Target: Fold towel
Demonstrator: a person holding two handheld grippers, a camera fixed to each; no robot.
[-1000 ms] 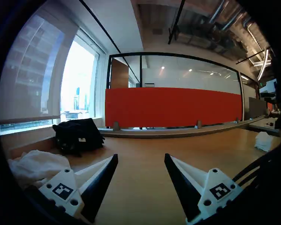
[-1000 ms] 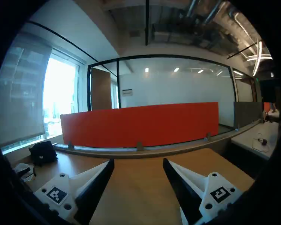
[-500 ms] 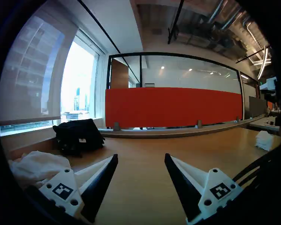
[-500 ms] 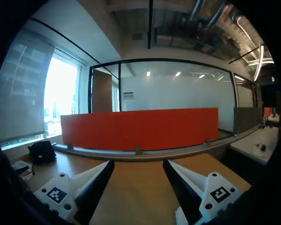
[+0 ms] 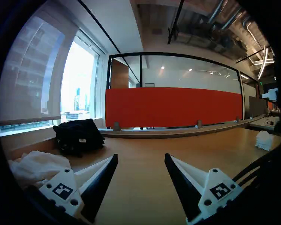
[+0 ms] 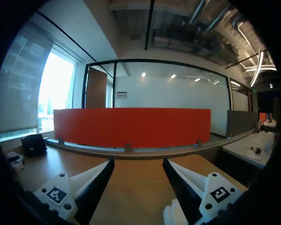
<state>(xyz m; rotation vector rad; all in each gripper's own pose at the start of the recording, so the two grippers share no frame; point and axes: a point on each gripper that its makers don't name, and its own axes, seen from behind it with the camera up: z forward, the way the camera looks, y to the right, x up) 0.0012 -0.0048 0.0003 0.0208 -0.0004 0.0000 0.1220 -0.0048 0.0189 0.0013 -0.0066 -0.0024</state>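
1. Both claws stand wide open with nothing between the jaws. The left claw (image 5: 140, 155) and the right claw (image 6: 138, 161) each look flat along the bare wood of the counter (image 5: 148, 195), low over it. Whether they touch it I cannot tell.
2. The towel (image 5: 35, 167) is a white crumpled heap near the left edge of the counter. In the left gripper view it lies to the left of the left claw, just beside the outer side of its left finger, not between the jaws.
3. As a heap it shows no clear long axis, and no free corner or hem can be made out. I judge that it must be spread flat before any fold.
4. A black bag (image 5: 78, 135) sits behind the towel and close to it, toward the far left corner.
5. The left claw is, in my judgement, the nearer one. The coming move calls for a turn to the left and then a closing on some edge of the towel. The right claw points along the middle of the counter, well apart from the heap.
6. A small white cloth (image 5: 264, 140) lies near the right edge in the left gripper view. A white layered stack (image 6: 174, 213) lies just beside the right claw's right finger. Whether these are towels already folded I cannot tell.
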